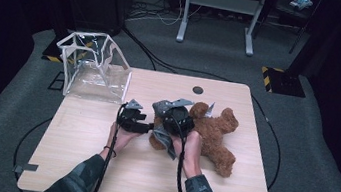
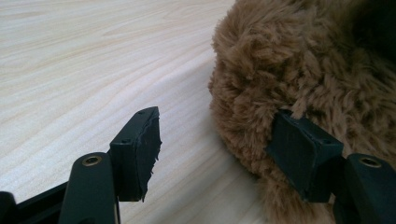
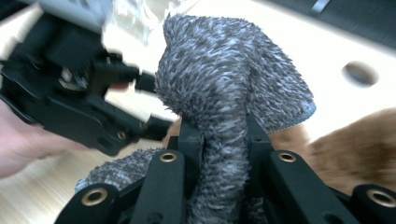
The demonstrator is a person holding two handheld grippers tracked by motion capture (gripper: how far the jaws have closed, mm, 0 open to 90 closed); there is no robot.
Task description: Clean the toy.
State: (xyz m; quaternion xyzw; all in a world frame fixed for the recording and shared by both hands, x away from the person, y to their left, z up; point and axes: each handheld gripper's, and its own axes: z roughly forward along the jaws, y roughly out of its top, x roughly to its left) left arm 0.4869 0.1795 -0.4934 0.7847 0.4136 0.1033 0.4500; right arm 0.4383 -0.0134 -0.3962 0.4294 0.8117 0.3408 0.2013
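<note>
The right tool [image 3: 219, 140] is pinched on a grey fuzzy cloth [image 3: 233, 84]; in the right gripper view the fabric bunches between the two pads and folds over above them. In the high view the cloth [image 1: 165, 138] hangs at the 9 o'clock side of the brown teddy bear [image 1: 214, 132], which lies right of the worktop [image 1: 98, 166] centre.

The left tool [image 2: 219, 144] stands spread. Its right-hand pad touches the bear's fur [image 2: 303, 70]; the other pad is clear over bare wood, so nothing is gripped. In the high view the left tool [image 1: 146, 128] sits just beside the cloth, at its 9 o'clock.

Governing relation: the bear's long axis runs from about 10 o'clock to 4 o'clock, head end toward both tools. The right tool, which carries the cloth, is nearer the body.

Open room: bare worktop from 6 to 8 o'clock. A clear plastic bag [image 1: 94, 65] stands at the 10 o'clock corner, well apart. The bear's foot lies near the 4 o'clock edge.
</note>
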